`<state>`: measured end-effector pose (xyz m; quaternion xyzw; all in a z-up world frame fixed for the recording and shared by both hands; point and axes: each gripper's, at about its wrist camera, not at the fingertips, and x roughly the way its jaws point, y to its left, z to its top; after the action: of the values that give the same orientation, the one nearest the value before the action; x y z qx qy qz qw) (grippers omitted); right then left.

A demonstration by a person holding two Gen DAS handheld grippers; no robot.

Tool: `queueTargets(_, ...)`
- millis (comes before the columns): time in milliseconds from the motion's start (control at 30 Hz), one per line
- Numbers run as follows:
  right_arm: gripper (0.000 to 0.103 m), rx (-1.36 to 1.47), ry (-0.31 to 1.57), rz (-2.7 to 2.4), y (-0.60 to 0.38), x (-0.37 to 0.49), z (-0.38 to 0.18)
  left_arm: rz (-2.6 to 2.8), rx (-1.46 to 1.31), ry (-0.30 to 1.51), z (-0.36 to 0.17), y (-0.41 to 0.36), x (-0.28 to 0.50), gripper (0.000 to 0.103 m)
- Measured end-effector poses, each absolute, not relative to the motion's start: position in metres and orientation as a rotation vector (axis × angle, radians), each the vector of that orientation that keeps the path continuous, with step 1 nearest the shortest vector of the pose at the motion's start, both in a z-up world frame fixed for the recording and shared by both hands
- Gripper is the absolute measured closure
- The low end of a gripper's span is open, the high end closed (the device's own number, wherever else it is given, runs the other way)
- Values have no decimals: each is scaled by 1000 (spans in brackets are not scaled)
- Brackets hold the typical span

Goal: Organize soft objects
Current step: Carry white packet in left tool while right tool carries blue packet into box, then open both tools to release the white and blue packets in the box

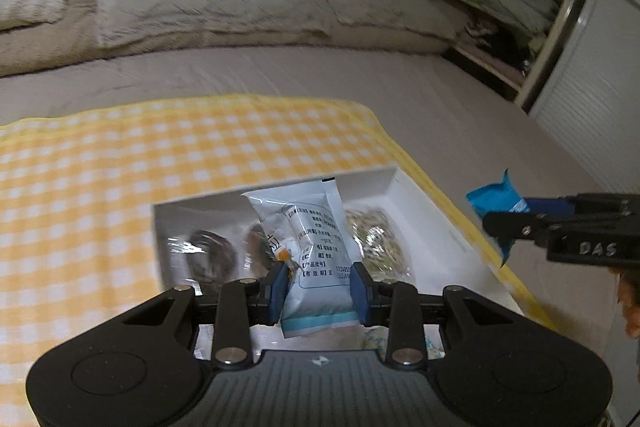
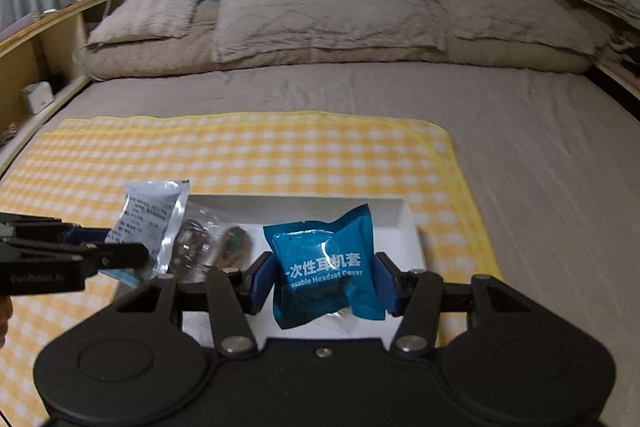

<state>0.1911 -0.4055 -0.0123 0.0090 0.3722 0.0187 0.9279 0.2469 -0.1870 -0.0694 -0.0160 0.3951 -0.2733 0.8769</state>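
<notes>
Right now I have a packet in each tool, both hanging over the white box (image 2: 408, 227) that sits on the yellow checked cloth (image 2: 248, 155) spread on the bed (image 2: 520, 131). My left tool (image 1: 320, 293) is clamped on the white packet (image 1: 310, 247), the blue pads pressing its two side edges near the bottom. My right tool (image 2: 324, 285) is clamped the same way on the blue packet (image 2: 326, 267), the one printed as a headset cover.

The white packet's long axis runs up and away from the tool, sealed top edge furthest from me, leaning a little to the left in the left wrist view. The blue packet is squatter, nearly square; it stands upright in the grip with its print facing the camera and its crimped top edge pointing away.

The box already holds a few clear-wrapped items (image 1: 216, 255), so I judge the step in hand is to lay these two in beside them. To do it well, I would bring each packet low over a bare patch of the box floor, tip it so its flat face meets the bottom, and only then let the pads part. Dropping from height would let such light, puffy packets skid or land on the edge. I would also keep the two tools well apart over the box.
</notes>
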Motion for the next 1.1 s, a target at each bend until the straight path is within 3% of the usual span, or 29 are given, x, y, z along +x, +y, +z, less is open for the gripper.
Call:
queueTargets(367,49,35,798,-25,-443,181,-26,-547,79,893,-120,-238,280,67)
queueTargets(800,49,56,848,-8,-448,189,-41,-554,-45,922,-149,-252,303,66)
queueTargets(867,49,62,859,-7,-447,192,-44,-556,-37,925,-148,-251,301,61)
queueTargets(1033,48,89,871,-5,-443,204,-53,-558,-38,913,-139,-244,297,31)
queueTargets(1100,42,105,874,5,-440,208,-55,-558,-22,905,-136,-242,294,26)
